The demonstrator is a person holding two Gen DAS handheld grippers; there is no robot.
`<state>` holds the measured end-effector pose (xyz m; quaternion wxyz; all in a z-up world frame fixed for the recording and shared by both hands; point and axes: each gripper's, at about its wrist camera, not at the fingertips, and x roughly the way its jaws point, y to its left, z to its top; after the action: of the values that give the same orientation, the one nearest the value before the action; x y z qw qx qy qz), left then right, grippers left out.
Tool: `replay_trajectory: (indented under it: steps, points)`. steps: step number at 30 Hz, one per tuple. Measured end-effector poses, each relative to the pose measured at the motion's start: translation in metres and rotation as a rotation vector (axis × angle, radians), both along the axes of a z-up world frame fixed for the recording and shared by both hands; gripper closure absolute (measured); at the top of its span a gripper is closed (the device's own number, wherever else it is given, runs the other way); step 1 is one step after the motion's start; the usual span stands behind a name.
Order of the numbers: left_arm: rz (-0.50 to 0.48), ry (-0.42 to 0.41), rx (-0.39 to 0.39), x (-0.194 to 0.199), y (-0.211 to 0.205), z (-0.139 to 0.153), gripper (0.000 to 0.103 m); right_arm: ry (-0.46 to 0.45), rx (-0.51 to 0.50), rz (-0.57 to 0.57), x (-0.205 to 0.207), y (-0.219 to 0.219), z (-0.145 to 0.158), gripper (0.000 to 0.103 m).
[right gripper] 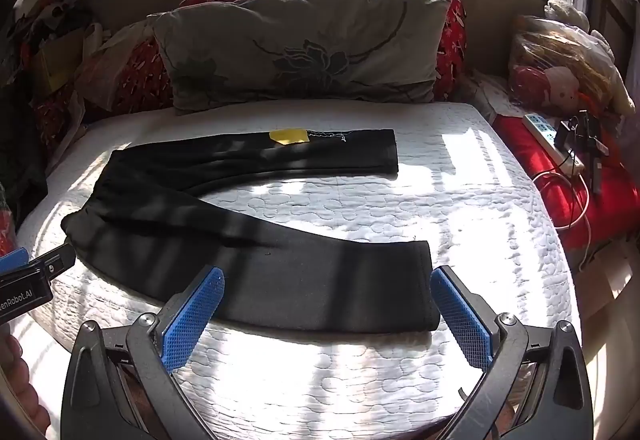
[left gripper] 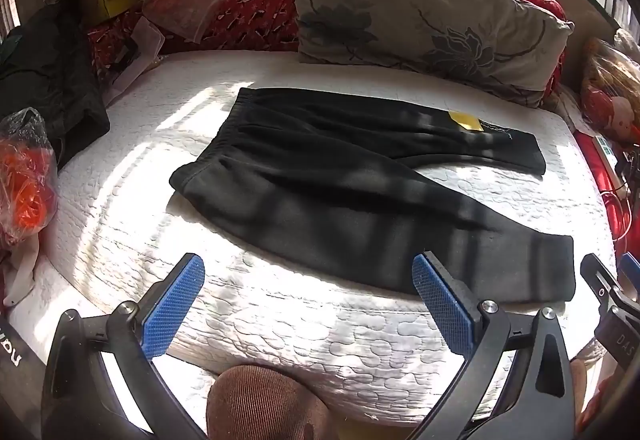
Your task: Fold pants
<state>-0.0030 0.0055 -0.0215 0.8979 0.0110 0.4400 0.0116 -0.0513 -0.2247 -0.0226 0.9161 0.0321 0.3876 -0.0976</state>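
Pre-fold stage judged: pants (right gripper: 224, 248) laid flat, legs splayed, on bed (right gripper: 460, 200); left gripper (left gripper: 308, 308) & right gripper (right gripper: 326, 316) held wide apart, empty; near leg to be gripped next.

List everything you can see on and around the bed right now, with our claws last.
pants: one, black, spread flat on the mattress, legs apart
yellow patch: one, on the far leg
mattress: one, white quilted, under the pants
pillow: one, grey floral, at the head
red bedding: patterned, behind the pillow
power strip: one, white, right of the bed
orange bag: one, left edge
left claw: open, empty, near the waistband side
right claw: open, empty, over the near leg cuff
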Motion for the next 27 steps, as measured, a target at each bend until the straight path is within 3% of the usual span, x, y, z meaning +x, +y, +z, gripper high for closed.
replay_trajectory:
  steps: [5, 15, 27]
  points:
    - [-0.020, -0.030, 0.030, -0.007, -0.001, 0.002, 0.000, -0.001, -0.001, -0.003, 0.001, 0.002, 0.004, 0.000]
    - [-0.028, 0.001, -0.013, -0.019, 0.005, -0.006, 0.000, -0.037, 0.011, -0.068, -0.015, -0.004, 0.001, 0.000]
    - [-0.024, -0.030, 0.027, -0.027, 0.004, -0.004, 0.000, -0.034, 0.026, -0.066, -0.022, -0.001, -0.001, 0.000]
